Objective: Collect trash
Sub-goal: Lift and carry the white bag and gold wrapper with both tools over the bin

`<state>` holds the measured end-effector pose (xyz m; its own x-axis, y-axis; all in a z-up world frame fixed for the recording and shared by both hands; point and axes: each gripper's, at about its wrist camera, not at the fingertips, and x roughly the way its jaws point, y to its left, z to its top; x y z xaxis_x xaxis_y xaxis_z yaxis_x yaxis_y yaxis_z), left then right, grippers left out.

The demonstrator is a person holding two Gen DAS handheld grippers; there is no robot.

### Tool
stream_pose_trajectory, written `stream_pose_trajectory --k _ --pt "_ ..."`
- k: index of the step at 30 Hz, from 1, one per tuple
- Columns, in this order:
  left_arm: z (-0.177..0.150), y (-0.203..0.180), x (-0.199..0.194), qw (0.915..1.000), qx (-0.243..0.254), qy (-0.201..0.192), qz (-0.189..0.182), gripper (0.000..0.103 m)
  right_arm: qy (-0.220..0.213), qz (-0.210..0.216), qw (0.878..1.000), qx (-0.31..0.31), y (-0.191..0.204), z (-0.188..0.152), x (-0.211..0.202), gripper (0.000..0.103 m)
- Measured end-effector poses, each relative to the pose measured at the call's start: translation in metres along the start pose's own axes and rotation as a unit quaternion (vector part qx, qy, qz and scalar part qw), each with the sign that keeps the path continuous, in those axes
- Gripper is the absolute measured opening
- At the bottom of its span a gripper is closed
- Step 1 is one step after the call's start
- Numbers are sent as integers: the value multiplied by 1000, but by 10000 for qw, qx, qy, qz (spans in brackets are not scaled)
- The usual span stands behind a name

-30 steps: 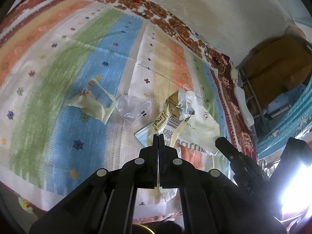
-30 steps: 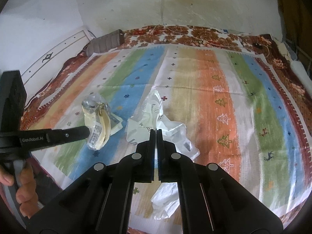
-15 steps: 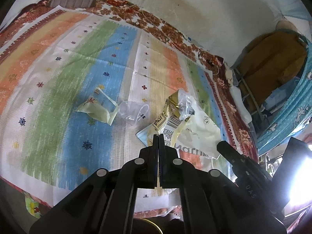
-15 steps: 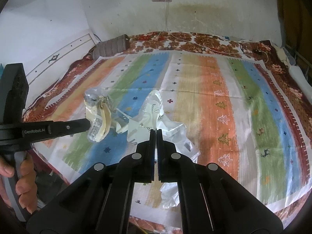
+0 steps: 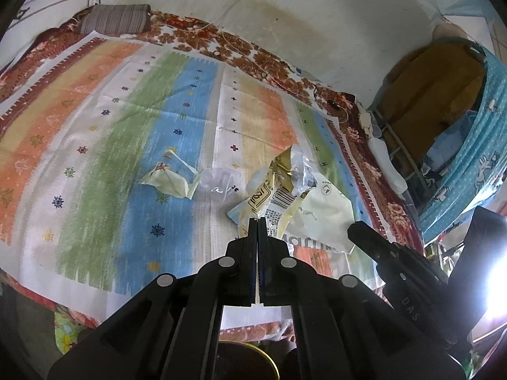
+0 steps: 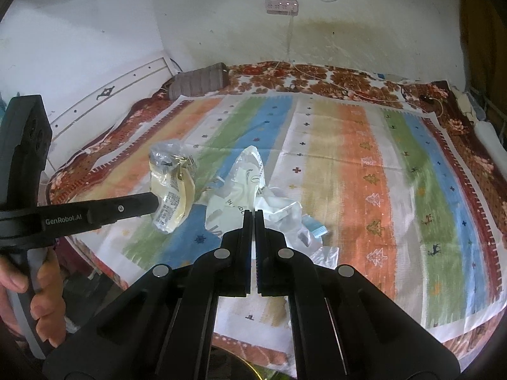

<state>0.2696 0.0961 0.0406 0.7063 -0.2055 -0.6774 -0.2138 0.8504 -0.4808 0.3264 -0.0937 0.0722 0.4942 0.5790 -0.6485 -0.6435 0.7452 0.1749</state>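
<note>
- Left wrist view: my left gripper (image 5: 257,221) is clamped on the yellow wrapper (image 5: 274,194), which runs up toward 1 o'clock; loose cream packet (image 5: 172,179) lies at 10 o'clock on the striped sheet (image 5: 95,133).
- Right wrist view: my right gripper (image 6: 253,213) pinches the white bag (image 6: 244,183), which rises toward 12; crumpled plastic (image 6: 301,228), seen only in this view, sits at 3.
</note>
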Motion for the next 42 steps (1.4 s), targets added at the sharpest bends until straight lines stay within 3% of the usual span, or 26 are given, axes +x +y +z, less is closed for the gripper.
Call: stream_pose_trajectory --k 14,19,26,31,42 --pt "-28 -11 -43 9990 178 -209 -358 0 -121 38 9997 229 2 -18 -43 1" --pt "-46 -14 -52 9988 347 -273 -223 0 -81 -23 9997 245 6 -33 -50 1" --pt "-76 -9 -68 9988 308 -224 -316 0 -56 -8 9998 190 19 -62 -71 1" --pt "-90 -19 -78 9972 627 -325 -246 0 -123 -12 9999 120 26 -76 -86 1" --pt "-132 -19 -77 9972 721 -24 -206 0 98 -128 9996 245 28 -118 -97 1"
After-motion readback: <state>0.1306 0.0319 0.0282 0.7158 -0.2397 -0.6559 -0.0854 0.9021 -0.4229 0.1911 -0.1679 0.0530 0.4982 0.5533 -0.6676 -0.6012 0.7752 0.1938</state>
